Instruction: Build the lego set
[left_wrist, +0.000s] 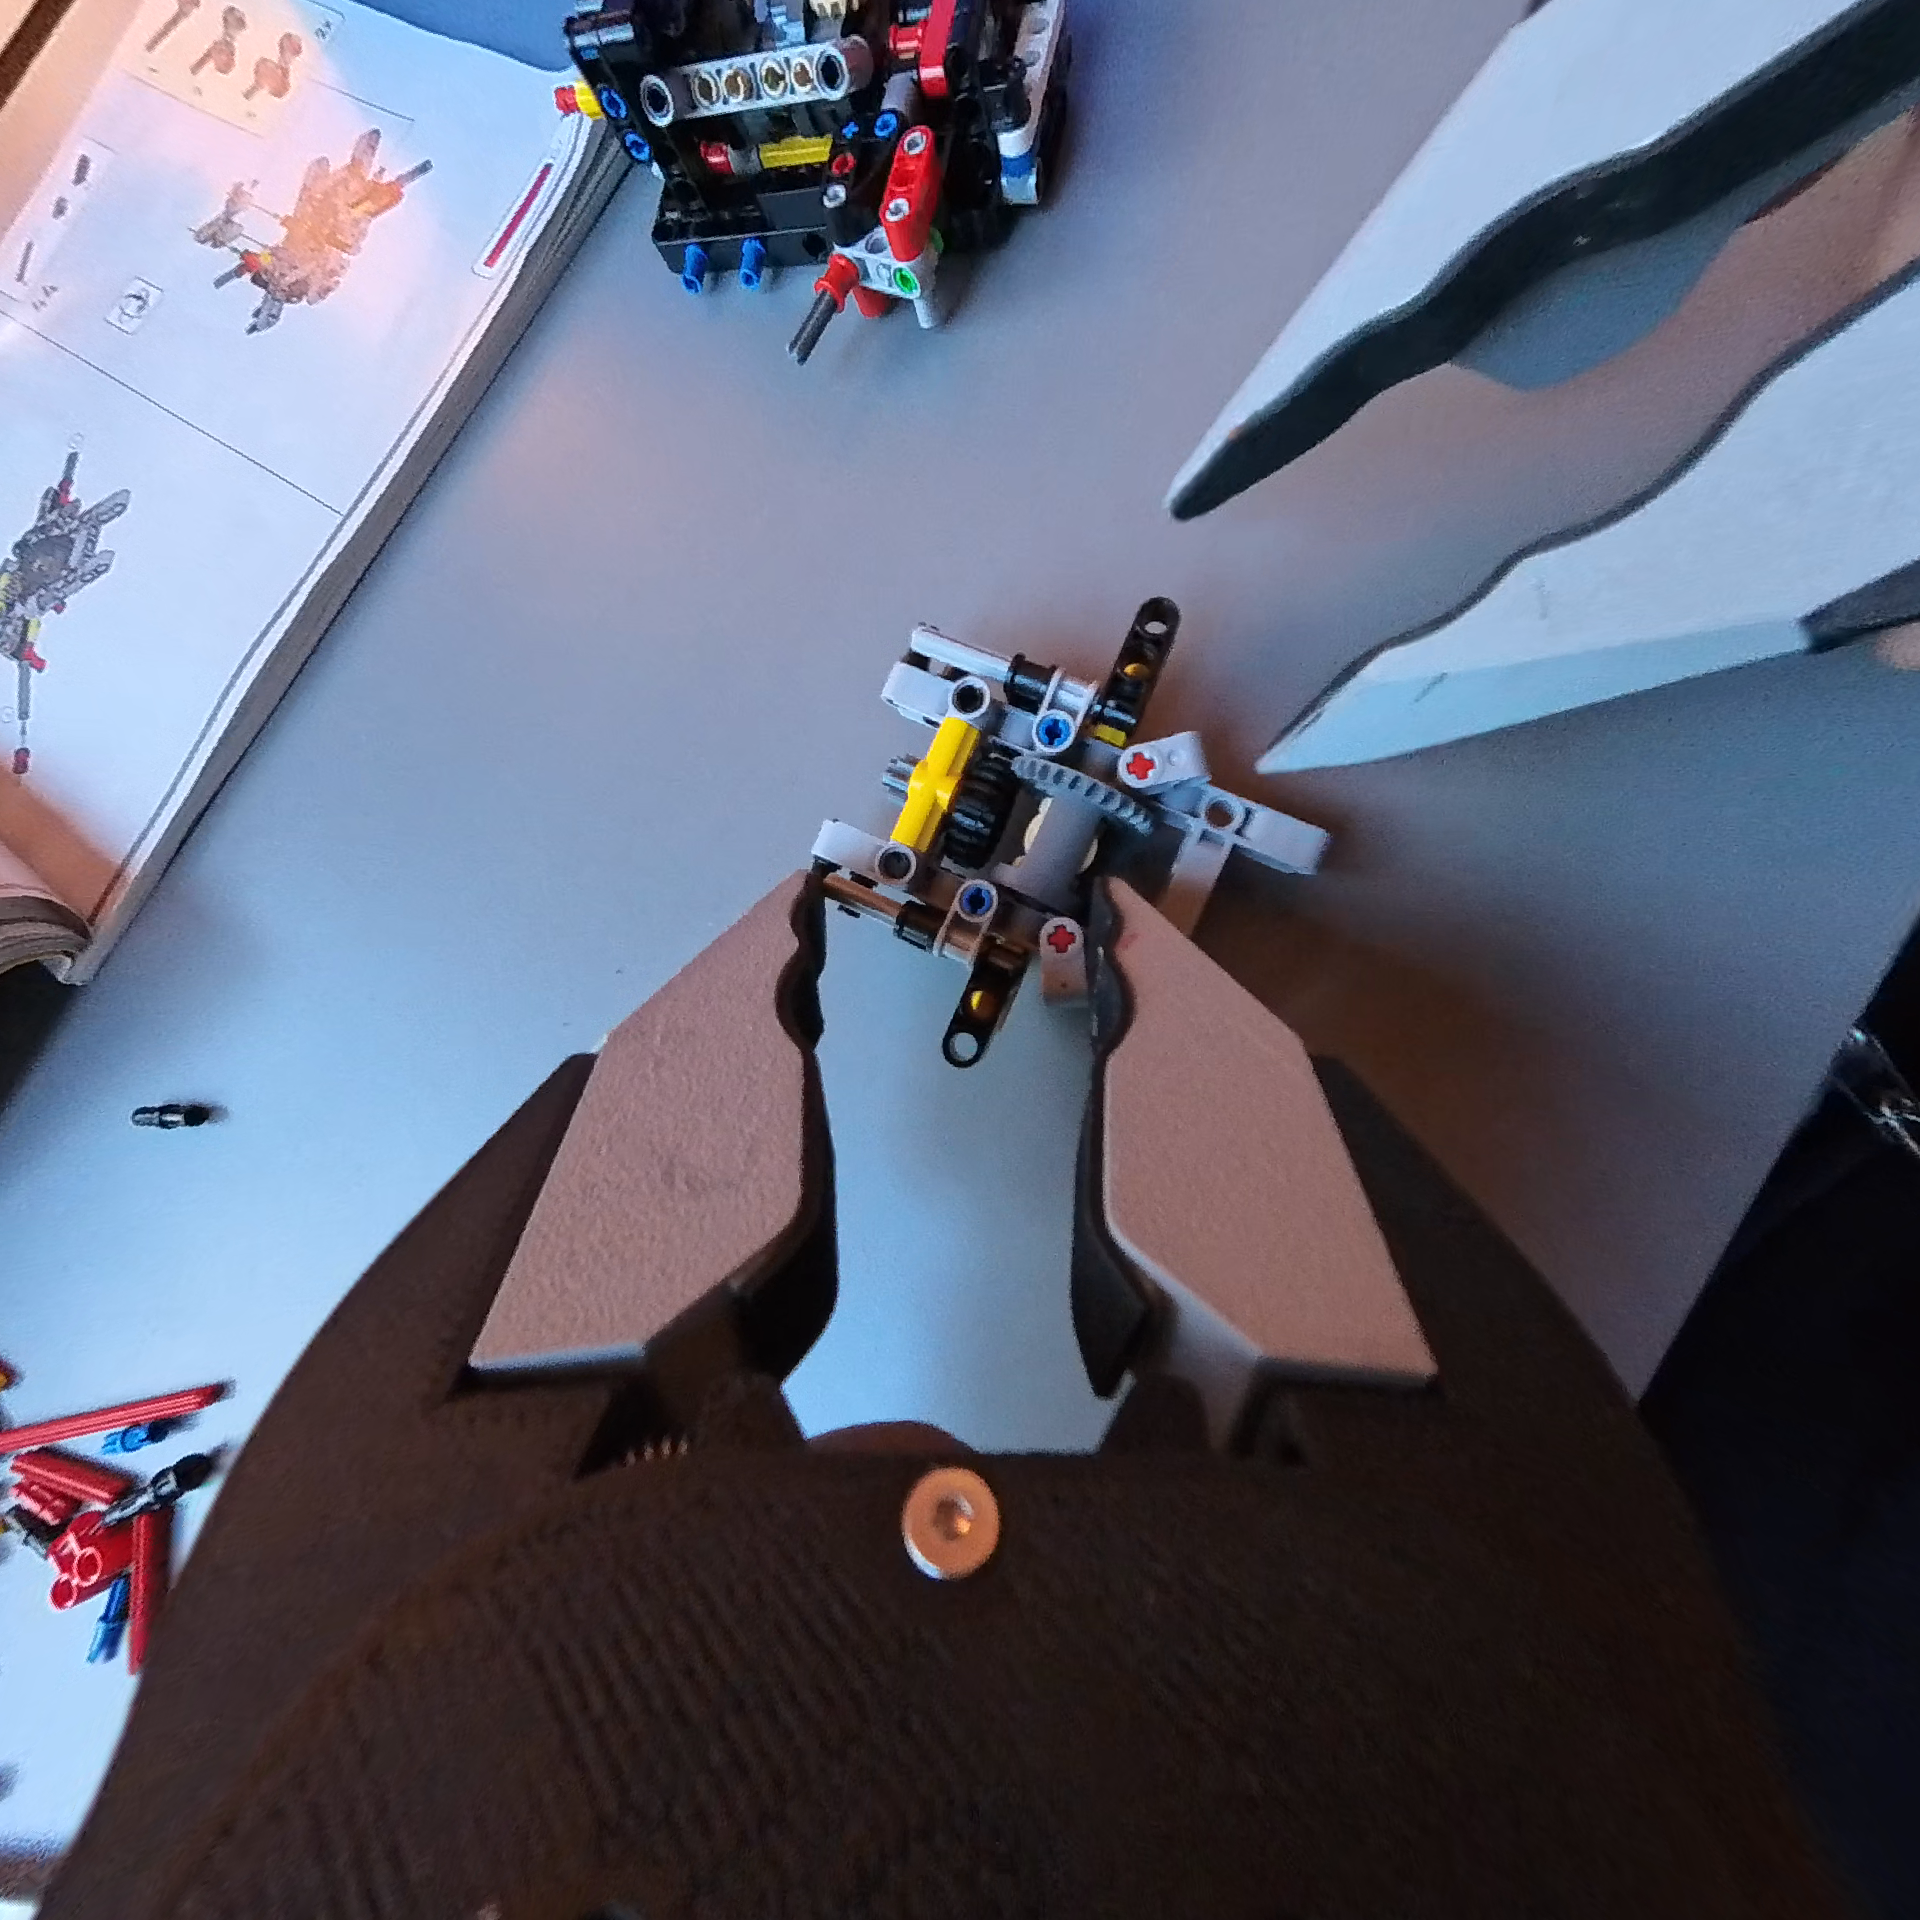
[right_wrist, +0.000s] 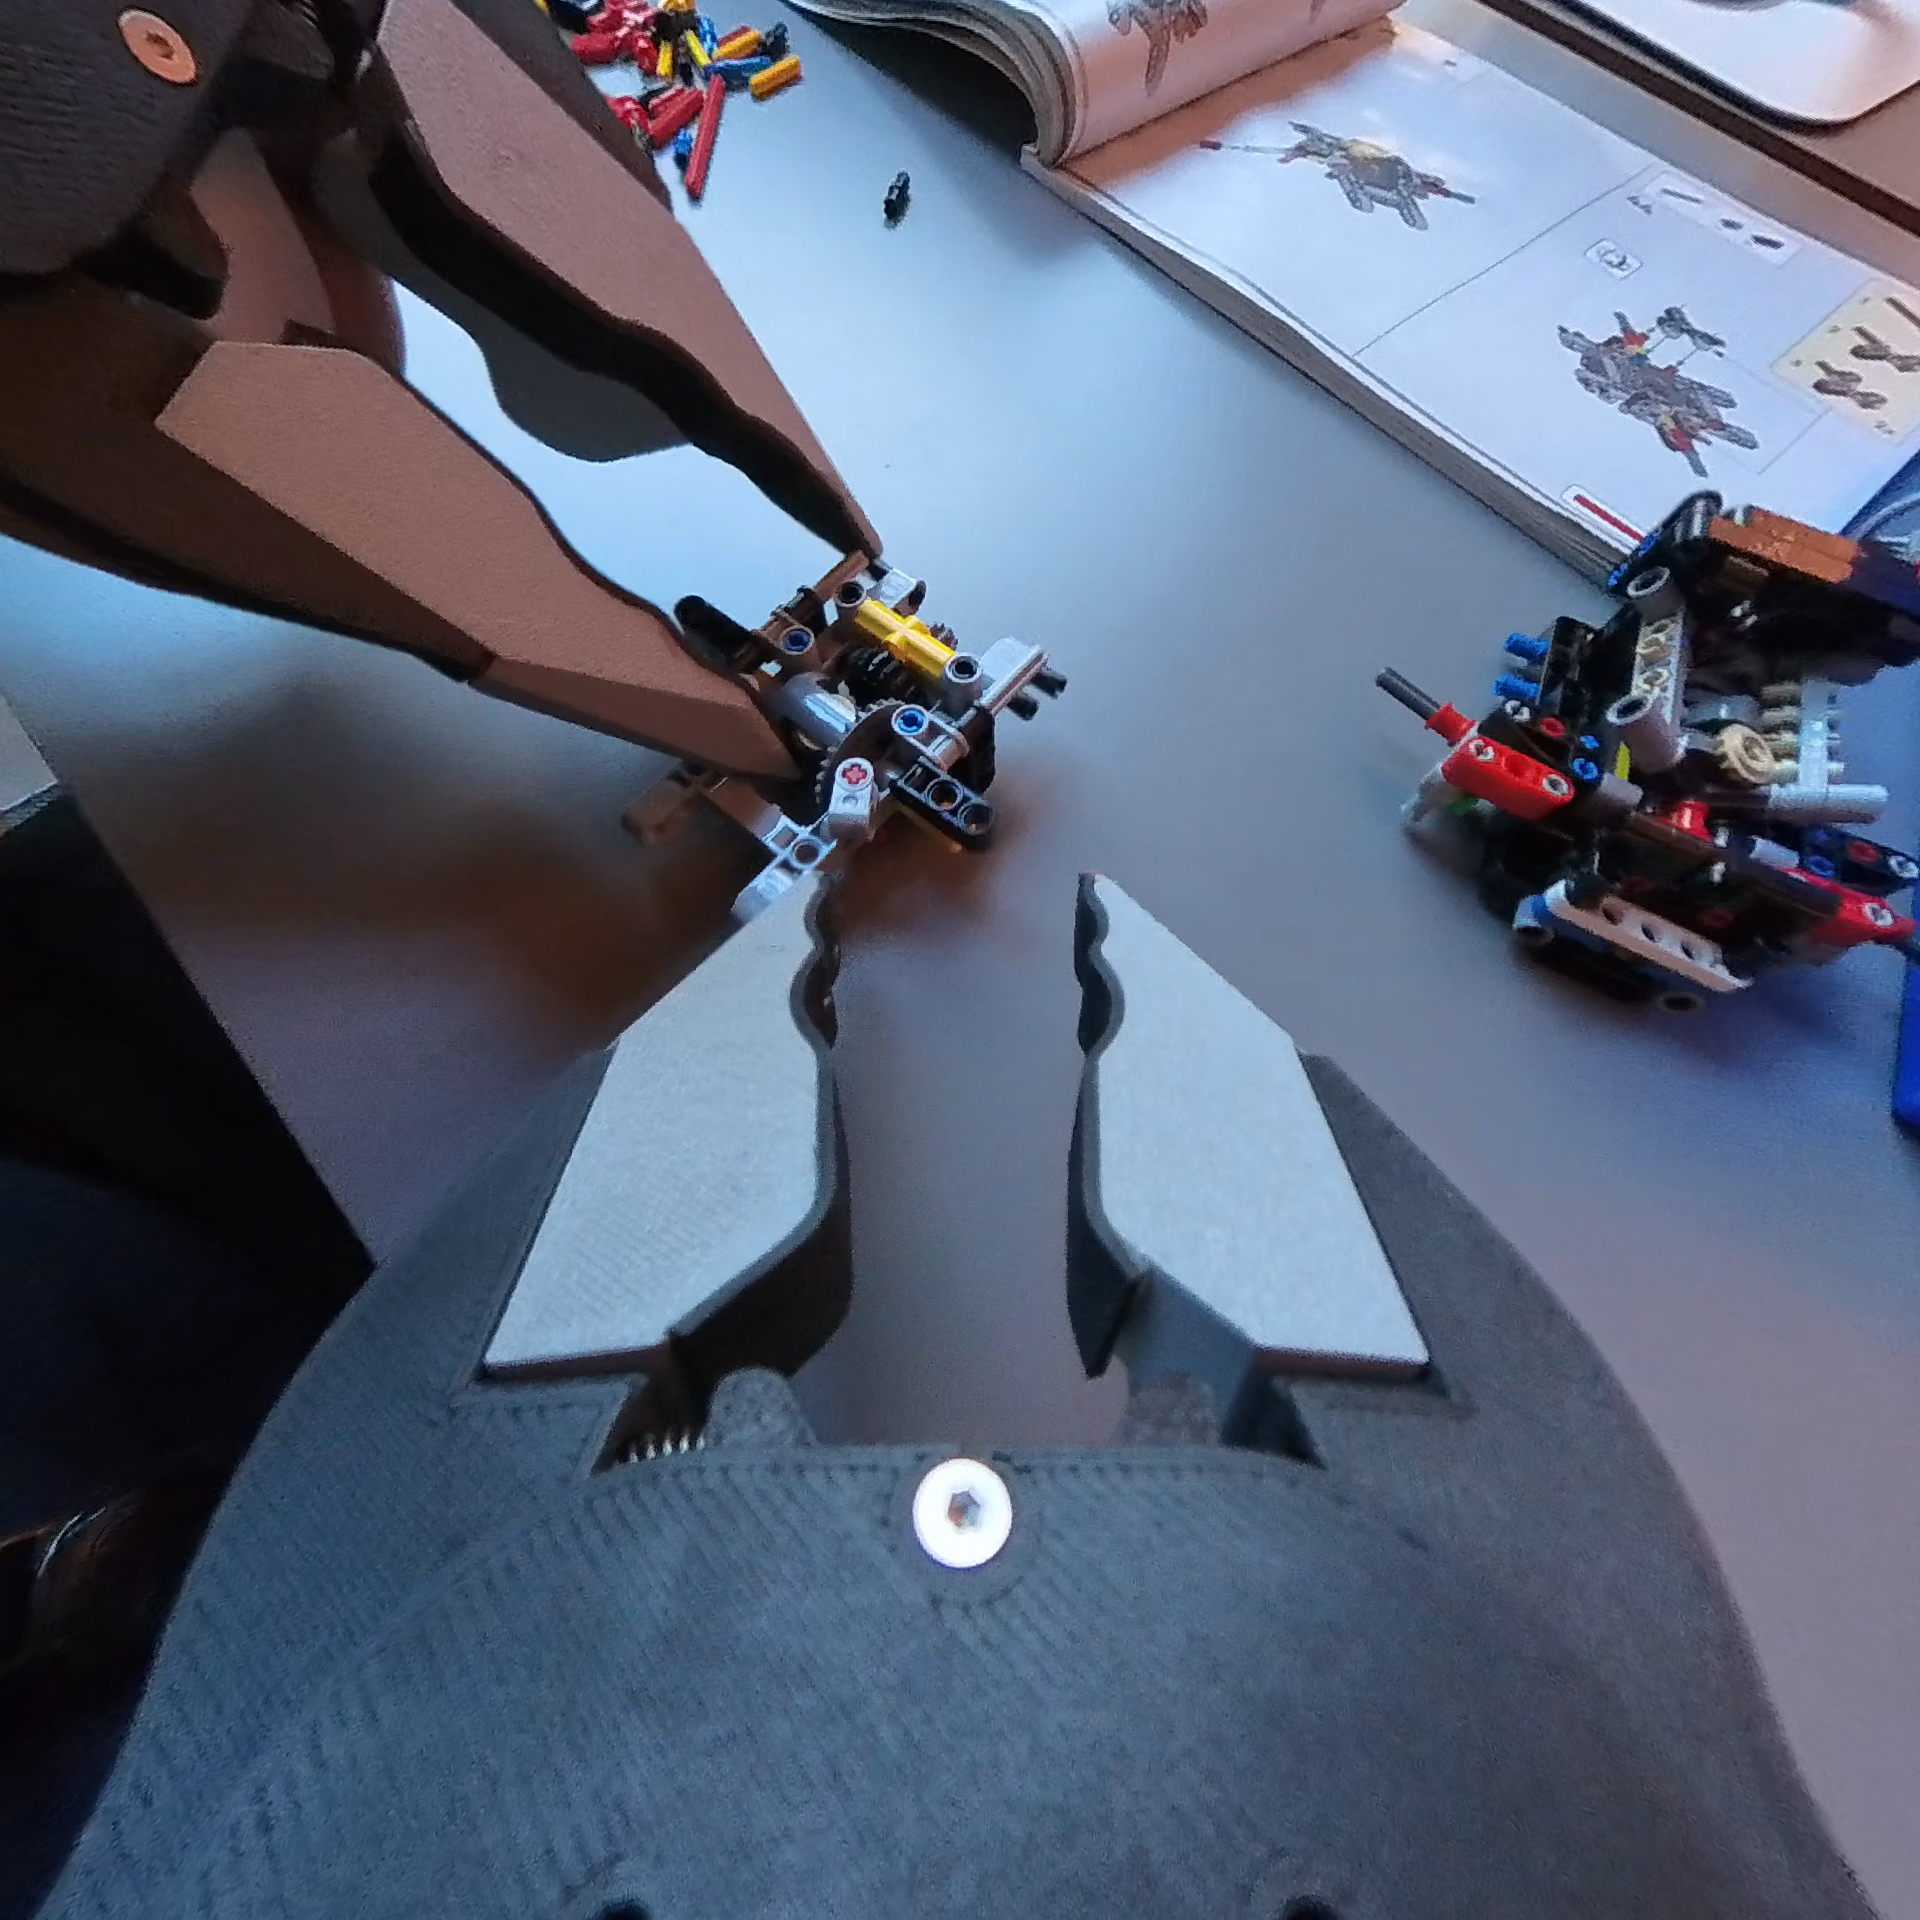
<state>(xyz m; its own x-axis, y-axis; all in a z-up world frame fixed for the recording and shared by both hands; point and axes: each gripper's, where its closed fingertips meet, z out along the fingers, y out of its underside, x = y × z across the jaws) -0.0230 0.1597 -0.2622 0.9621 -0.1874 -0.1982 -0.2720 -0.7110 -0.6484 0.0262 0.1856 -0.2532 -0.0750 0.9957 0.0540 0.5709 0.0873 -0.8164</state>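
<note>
left gripper (left_wrist: 951, 935) clamps small gear assembly (left_wrist: 1039, 800), pinning it on table (left_wrist: 623, 623) | right gripper (right_wrist: 951, 935) released, empty, just beside

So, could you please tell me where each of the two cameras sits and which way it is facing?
Left wrist view: sits on the left tongs, looking along their fingers down at the small gear assembly they grip on the grey table; the right tongs enter from the upper right.
Right wrist view: sits on the right tongs, open over bare table, facing the same assembly from the opposite side; the left tongs show upper left.
Shared: assembly, larger model, instruction booklet.
</note>
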